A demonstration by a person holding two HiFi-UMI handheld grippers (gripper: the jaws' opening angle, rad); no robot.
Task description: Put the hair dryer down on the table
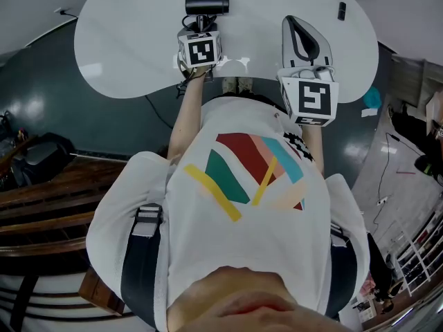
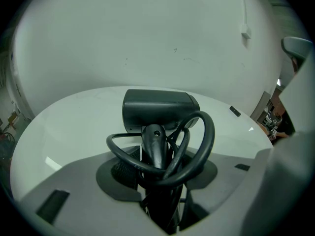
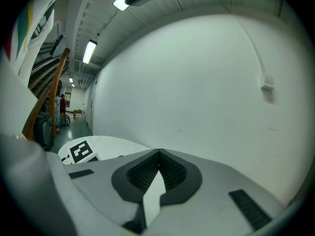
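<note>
The left gripper (image 2: 157, 181) has its jaws closed on the handle of the hair dryer (image 2: 158, 113), one dark pad at each side of the handle low in the middle of the left gripper view. The handle runs up out of the jaws, and the black barrel sits crosswise on top of it, at the centre of the frame. The dryer's black cord (image 2: 203, 149) loops loosely round the handle just above the pads, with one big loop bulging to the right and a flatter one to the left.

The right gripper (image 3: 158, 156) holds nothing. Its jaws are closed, with the ribbed pads meeting at their tips and only a narrow pale wedge showing between them lower down.

In the head view the dryer is near the top centre of the frame, over the white round counter (image 1: 124, 40). It is held by the gripper rather than lying down. Whether any part of it touches the top cannot be made out. The left gripper's marker cube (image 1: 199, 49) is directly below it in the picture, at the counter's near edge. The right gripper's cube (image 1: 310, 99) is further right and lower, and that gripper's pale body points up the frame over the counter.

A small dark object (image 1: 341, 10) lies on the counter at the upper right, well apart from both grippers. A plain white wall (image 2: 147, 33) rises behind the counter, and a dark green floor (image 1: 41, 95) shows at the left. The person's white shirt (image 1: 249, 185) with coloured stripes fills the lower middle of the head view.
</note>
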